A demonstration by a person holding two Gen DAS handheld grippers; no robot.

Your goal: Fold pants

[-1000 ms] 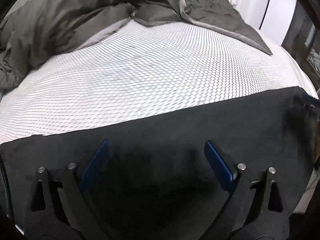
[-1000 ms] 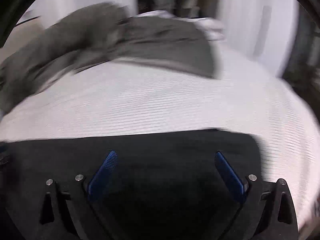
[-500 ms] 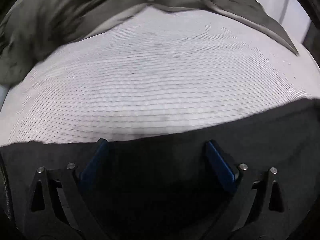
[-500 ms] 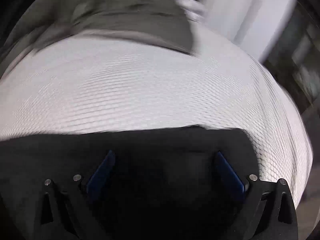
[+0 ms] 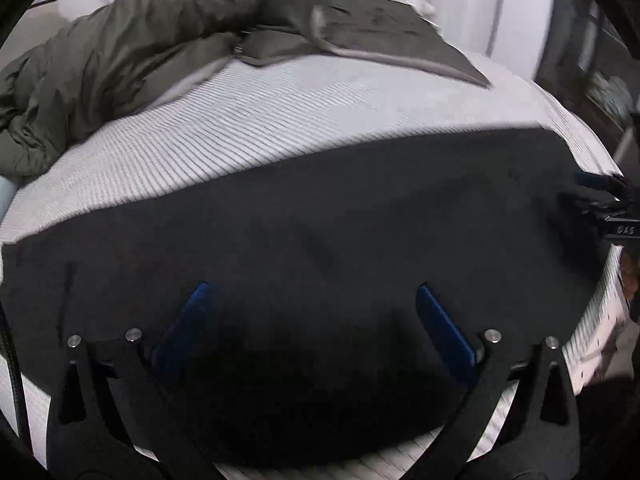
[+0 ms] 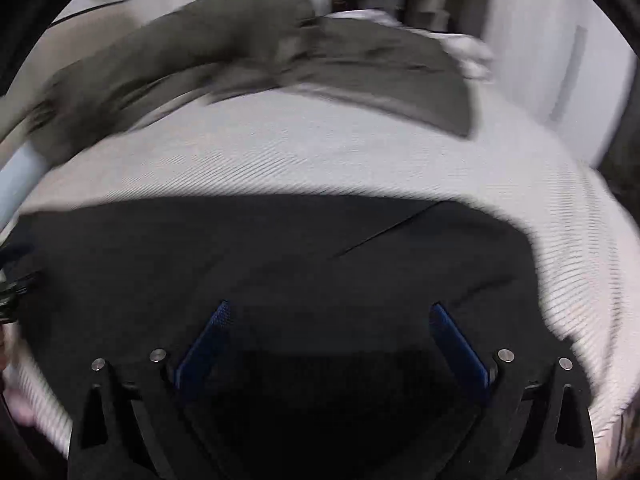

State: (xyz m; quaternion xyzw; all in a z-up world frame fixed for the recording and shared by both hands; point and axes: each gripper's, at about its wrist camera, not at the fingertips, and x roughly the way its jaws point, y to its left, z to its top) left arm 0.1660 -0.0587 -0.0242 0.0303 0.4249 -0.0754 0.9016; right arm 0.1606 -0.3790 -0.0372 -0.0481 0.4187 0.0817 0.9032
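Left gripper [image 5: 312, 300] opening wide, right gripper [image 6: 328, 320] spread, both empty over the pants [image 5: 320, 208]; risk: pinching the bedsheet [image 5: 260, 120] too, dragging the fold crooked.

The pants [image 5: 320, 216] are matt black cloth on a bed [image 5: 248, 128] covered in white ribbed fabric, a dull olive quilted comforter [image 5: 132, 52] bunched at upper left, and each claw has black matt plastic arms with textured blue pads [image 6: 204, 350].
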